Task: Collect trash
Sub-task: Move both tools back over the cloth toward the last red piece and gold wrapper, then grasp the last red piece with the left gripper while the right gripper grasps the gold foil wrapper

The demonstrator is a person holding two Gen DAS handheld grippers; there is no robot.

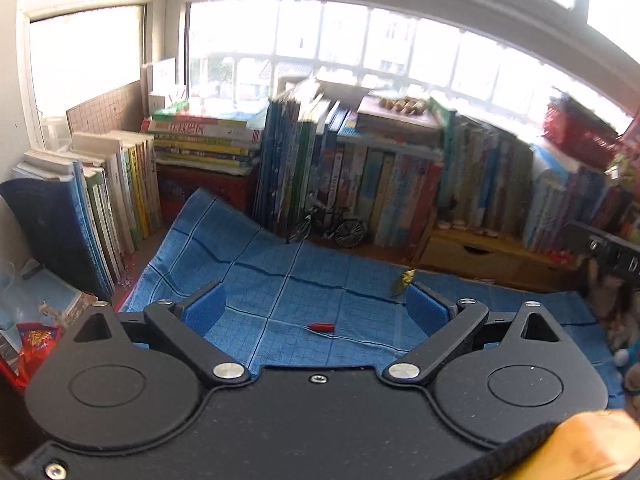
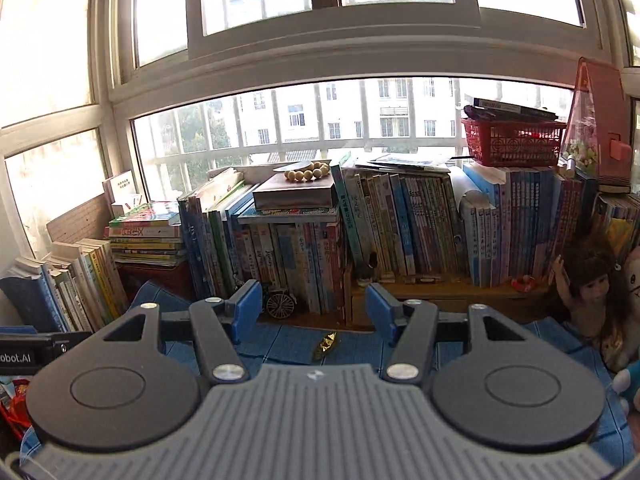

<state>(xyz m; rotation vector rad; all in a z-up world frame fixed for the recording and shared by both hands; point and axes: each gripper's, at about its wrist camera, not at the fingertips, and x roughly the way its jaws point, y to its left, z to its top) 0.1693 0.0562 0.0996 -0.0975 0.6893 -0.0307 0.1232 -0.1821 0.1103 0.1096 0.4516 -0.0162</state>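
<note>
From your left gripper's camera, you look down over a blue cloth spread in front of rows of books. Its jaws stand wide apart with nothing between the blue pads. A small red scrap lies on the cloth between the fingers, apart from both. A crumpled gold wrapper sits farther back, just beside the right-hand pad. A toy bicycle stands at the foot of the books. At the left edge a red bag shows, blurred. Part of your right gripper pokes in from the right edge.

From your right gripper's camera, you face the books and the window more levelly. Its jaws are parted and hold nothing. The gold wrapper lies on the blue cloth below and between the fingers, touching neither. A red basket rests on top of the books, and a doll leans at the right.
</note>
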